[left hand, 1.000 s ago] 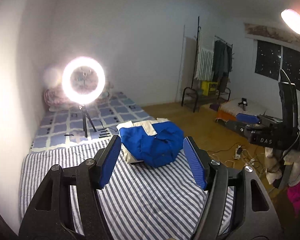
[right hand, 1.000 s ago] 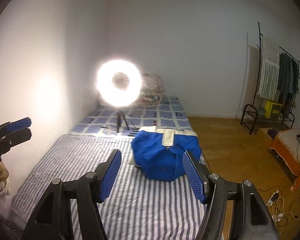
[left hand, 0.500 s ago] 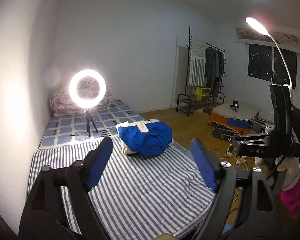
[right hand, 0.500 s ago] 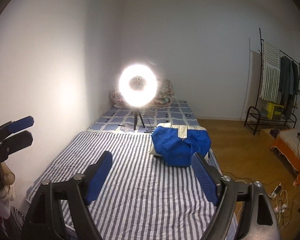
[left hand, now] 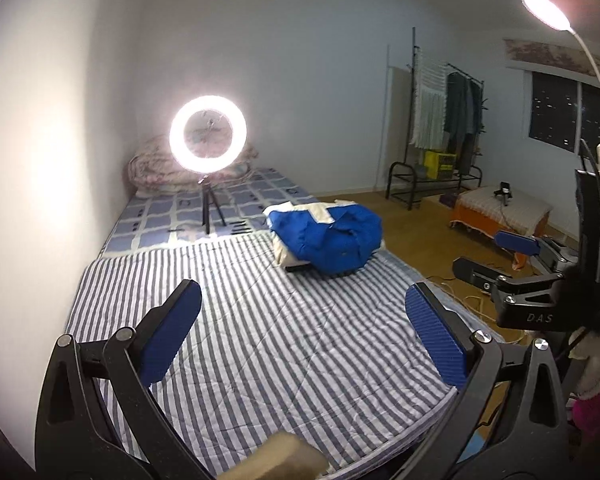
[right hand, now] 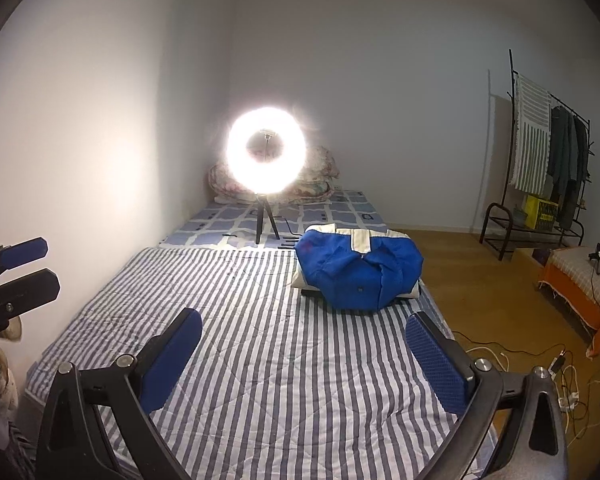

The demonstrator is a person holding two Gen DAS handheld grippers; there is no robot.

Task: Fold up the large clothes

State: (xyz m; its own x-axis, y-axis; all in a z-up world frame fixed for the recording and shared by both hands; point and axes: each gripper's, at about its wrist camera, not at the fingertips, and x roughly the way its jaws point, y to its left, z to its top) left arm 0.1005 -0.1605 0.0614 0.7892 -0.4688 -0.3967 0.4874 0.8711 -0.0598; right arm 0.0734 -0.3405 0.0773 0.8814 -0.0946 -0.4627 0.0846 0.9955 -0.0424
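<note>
Striped bedspread (left hand: 260, 344) bears blue jacket (left hand: 332, 236) near ring light (left hand: 207, 134); hand-held grippers opening, empty.

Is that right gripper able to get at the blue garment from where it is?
Probably yes, once it travels forward. The right gripper has its jaws opening with nothing between them, and only bare striped bedding lies between it and the blue garment. It is not touching it yet.
</note>
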